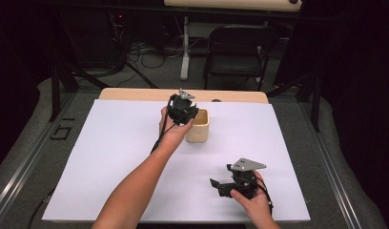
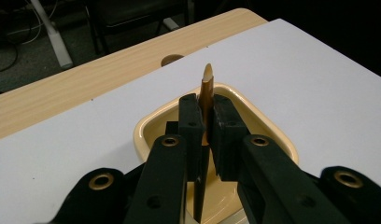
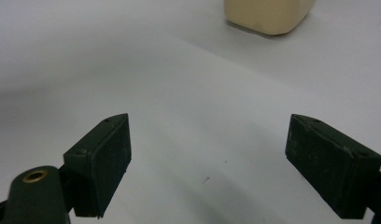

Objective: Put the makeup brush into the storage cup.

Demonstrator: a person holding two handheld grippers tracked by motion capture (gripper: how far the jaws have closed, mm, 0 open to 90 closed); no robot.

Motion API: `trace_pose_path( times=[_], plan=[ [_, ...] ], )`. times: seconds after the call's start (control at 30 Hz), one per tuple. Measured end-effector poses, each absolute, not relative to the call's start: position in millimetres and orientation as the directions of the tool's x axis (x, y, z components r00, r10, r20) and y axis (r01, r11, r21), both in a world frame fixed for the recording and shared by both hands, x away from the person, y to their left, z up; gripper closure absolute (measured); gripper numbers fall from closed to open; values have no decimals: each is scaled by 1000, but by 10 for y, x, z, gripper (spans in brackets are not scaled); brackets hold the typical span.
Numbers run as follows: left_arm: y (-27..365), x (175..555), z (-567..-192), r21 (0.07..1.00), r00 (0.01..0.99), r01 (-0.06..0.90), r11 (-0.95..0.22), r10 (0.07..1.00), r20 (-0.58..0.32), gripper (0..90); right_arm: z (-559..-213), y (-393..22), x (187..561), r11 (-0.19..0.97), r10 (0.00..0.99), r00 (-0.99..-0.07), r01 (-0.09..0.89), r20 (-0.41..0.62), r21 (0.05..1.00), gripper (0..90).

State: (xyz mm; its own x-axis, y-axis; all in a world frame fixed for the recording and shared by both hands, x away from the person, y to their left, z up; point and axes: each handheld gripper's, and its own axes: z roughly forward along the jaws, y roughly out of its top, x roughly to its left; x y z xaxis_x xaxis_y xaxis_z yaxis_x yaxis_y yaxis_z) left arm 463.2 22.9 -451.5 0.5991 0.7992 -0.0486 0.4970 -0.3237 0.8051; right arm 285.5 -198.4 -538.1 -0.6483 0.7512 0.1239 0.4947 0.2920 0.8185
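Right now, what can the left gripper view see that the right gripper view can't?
Left gripper view: the left claw is shut on a thin brown stick, held over the open cup. You see inside the cup, and the wooden table edge behind.

Right gripper view: the right claw is open, with nothing between its pads, just above the sheet. The cup shows from the side, far off.

Both: the cream cup and the white sheet.
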Motion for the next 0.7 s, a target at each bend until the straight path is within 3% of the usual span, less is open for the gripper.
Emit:
trace_pose_path(
  times=[0.23, 0.47, 0.7],
  plan=[
    [226, 4627, -4534, 801, 604, 501, -329, 795, -51, 834, -5382, -1986, 2855, 291, 752, -648, 495, 125, 819, 142],
    [265, 4625, -4537, 789, 609, 527, -318, 788, -90, 481, -5384, -1985, 2857, 287, 752, -647, 496, 127, 820, 142],
    [350, 4544, -4456, 802, 615, 509, -312, 784, -85, 392, -5380, -1982, 2855, 291, 752, -647, 496, 124, 818, 142]
  ],
)
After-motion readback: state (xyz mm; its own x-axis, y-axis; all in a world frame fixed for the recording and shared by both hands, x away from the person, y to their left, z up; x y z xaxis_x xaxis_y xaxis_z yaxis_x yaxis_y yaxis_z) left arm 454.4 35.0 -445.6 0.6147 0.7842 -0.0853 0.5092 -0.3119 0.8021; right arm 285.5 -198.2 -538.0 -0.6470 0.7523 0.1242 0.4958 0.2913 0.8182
